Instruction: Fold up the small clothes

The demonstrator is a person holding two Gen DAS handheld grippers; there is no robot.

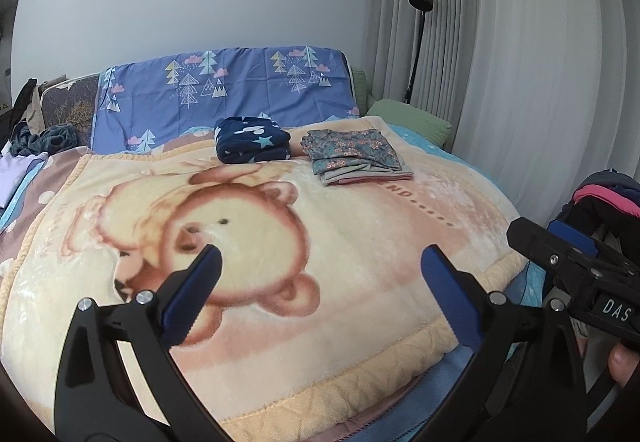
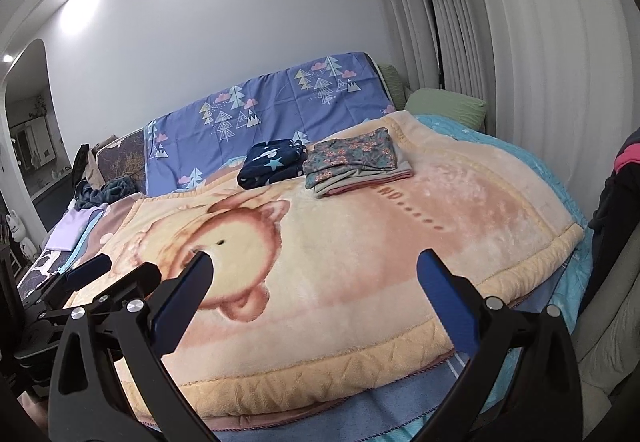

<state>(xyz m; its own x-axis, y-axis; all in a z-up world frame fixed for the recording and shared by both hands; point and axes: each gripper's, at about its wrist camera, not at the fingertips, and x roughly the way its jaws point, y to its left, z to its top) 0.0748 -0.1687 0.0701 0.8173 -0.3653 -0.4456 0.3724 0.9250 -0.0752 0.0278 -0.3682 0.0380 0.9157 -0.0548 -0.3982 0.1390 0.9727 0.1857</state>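
A folded navy star-print garment point(image 1: 252, 144) point(image 2: 272, 162) and a folded stack topped by a grey floral garment point(image 1: 354, 154) point(image 2: 354, 158) lie side by side at the far end of the bear-print blanket point(image 1: 360, 242) point(image 2: 400, 242). My left gripper point(image 1: 320, 266) is open and empty above the blanket's near part. My right gripper point(image 2: 314, 274) is open and empty above the blanket's near edge. The right gripper also shows at the right edge of the left wrist view point(image 1: 560, 242). The left gripper also shows at the left edge of the right wrist view point(image 2: 88, 270).
A pile of dark and pink clothes point(image 1: 608, 202) point(image 2: 624, 178) sits on a chair at the right. A lilac garment point(image 1: 12, 178) point(image 2: 72, 226) and dark clothes point(image 1: 44, 138) lie at the bed's left. A blue tree-print cover point(image 1: 240, 86), green pillow point(image 1: 408, 120), floor lamp point(image 1: 418, 42) and curtains stand behind.
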